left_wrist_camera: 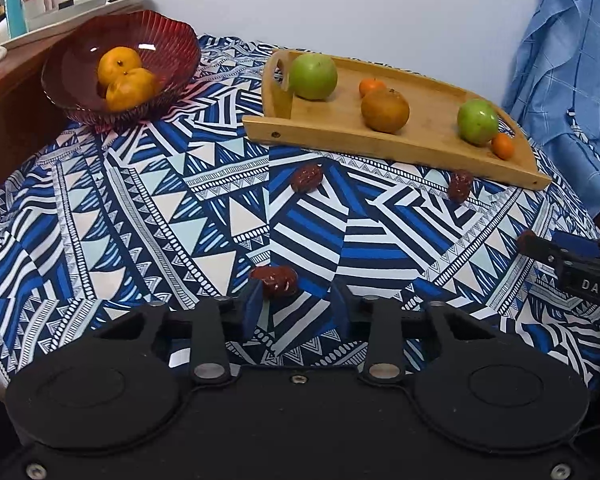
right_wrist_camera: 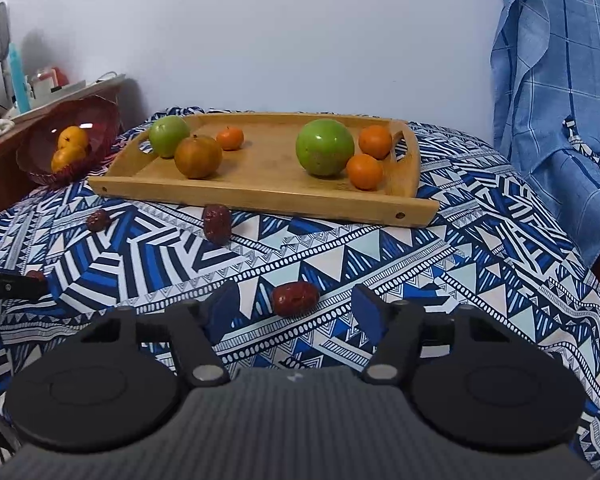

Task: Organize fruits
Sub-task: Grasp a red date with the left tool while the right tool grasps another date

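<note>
A wooden tray (left_wrist_camera: 420, 148) (right_wrist_camera: 260, 196) holds two green apples (left_wrist_camera: 313, 77) (right_wrist_camera: 325, 147), a brownish orange (left_wrist_camera: 385, 110) (right_wrist_camera: 198, 157) and small tangerines (left_wrist_camera: 503, 145) (right_wrist_camera: 364, 171). A red glass bowl (left_wrist_camera: 172, 40) (right_wrist_camera: 104, 120) holds two oranges (left_wrist_camera: 130, 87). Red dates lie on the patterned cloth (left_wrist_camera: 307, 178) (left_wrist_camera: 460, 185) (right_wrist_camera: 217, 223). My left gripper (left_wrist_camera: 294, 304) is open, with a date (left_wrist_camera: 276, 280) by its left finger. My right gripper (right_wrist_camera: 294, 310) is open around another date (right_wrist_camera: 295, 298).
A wooden side table (left_wrist_camera: 12, 92) with a white tray and bottles stands at the far left. Blue checked fabric (left_wrist_camera: 572, 60) hangs at the right. The right gripper's body (left_wrist_camera: 580, 268) shows at the right edge of the left wrist view.
</note>
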The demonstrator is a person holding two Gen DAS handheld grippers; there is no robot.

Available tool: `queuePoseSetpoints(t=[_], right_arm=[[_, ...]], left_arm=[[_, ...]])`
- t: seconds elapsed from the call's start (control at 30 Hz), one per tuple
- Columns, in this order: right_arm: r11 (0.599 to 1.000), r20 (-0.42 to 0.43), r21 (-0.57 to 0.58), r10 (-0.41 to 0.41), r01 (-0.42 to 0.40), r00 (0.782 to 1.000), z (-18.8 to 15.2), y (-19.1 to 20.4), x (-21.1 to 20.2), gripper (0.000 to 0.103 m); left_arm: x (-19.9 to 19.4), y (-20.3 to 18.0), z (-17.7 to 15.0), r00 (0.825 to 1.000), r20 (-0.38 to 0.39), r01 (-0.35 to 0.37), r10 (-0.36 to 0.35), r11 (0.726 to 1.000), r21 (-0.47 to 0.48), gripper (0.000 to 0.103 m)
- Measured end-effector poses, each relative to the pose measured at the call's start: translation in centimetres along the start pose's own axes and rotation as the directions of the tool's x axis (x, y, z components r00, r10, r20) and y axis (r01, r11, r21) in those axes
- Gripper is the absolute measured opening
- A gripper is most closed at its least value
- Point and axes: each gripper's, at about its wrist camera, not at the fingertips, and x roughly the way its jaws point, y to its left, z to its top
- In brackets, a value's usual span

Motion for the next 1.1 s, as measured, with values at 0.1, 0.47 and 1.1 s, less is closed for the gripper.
queuePoseSetpoints(t=[0.1, 0.47, 1.1], right_arm=[[1.000, -0.007, 0.002, 0.000, 0.000, 1.000, -0.04, -0.03, 0.29, 0.072], [1.000, -0.015, -0.002, 0.008, -0.008, 1.000, 0.05, 0.10, 0.97, 0.047], [1.000, -0.003, 0.004, 0.011, -0.011, 1.000, -0.22, 0.15, 0.50, 0.031]], left_arm=[[0.25, -0.04, -0.04, 1.000, 0.000, -0.001, 0.001, 1.000, 0.000, 0.031], [0.35, 0.11, 0.02, 1.000, 0.029, -0.006, 0.006, 1.000, -0.011, 0.026], [1.11, 0.09, -0.24, 0.993, 0.073, -0.091, 0.089, 0.995, 0.031, 0.029]])
